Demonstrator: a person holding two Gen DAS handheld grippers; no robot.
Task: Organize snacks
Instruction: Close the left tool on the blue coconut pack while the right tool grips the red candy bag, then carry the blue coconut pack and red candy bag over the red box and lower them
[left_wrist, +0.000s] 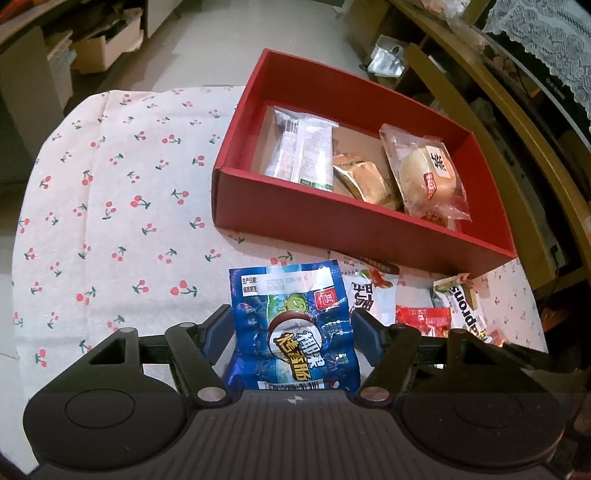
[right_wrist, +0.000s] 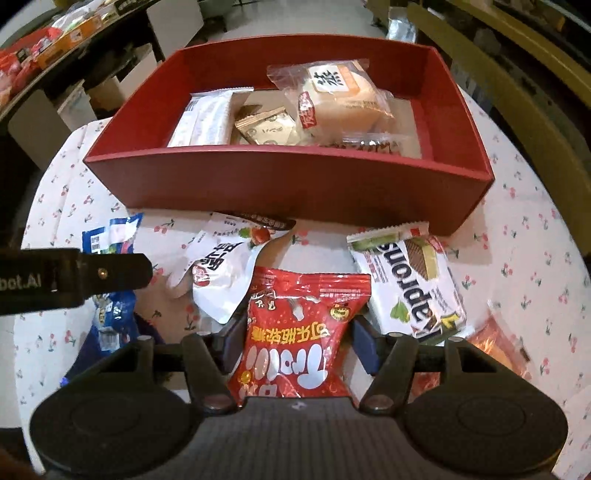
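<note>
A red box (left_wrist: 332, 221) (right_wrist: 277, 181) stands on the cherry-print cloth (left_wrist: 122, 206). It holds a white long packet (left_wrist: 306, 155), a gold-wrapped pastry (left_wrist: 365, 181) and a clear-wrapped bun (left_wrist: 424, 170). My left gripper (left_wrist: 291, 325) is shut on a blue sausage packet (left_wrist: 295, 314), just in front of the box; the packet's crinkled sides sit against both pads. To its right, my right gripper (right_wrist: 297, 339) is shut on a red candy bag (right_wrist: 303, 325), whose sides pinch in between the pads. The left gripper's arm (right_wrist: 110, 273) shows at the left of the right wrist view.
A white pouch (right_wrist: 218, 280) and a green-and-white wafer pack (right_wrist: 413, 280) lie between the box and the grippers. An orange packet (right_wrist: 498, 343) lies at the right. Shelves with more snacks (right_wrist: 55, 48) stand far left, and wooden furniture (left_wrist: 517, 129) stands right of the table.
</note>
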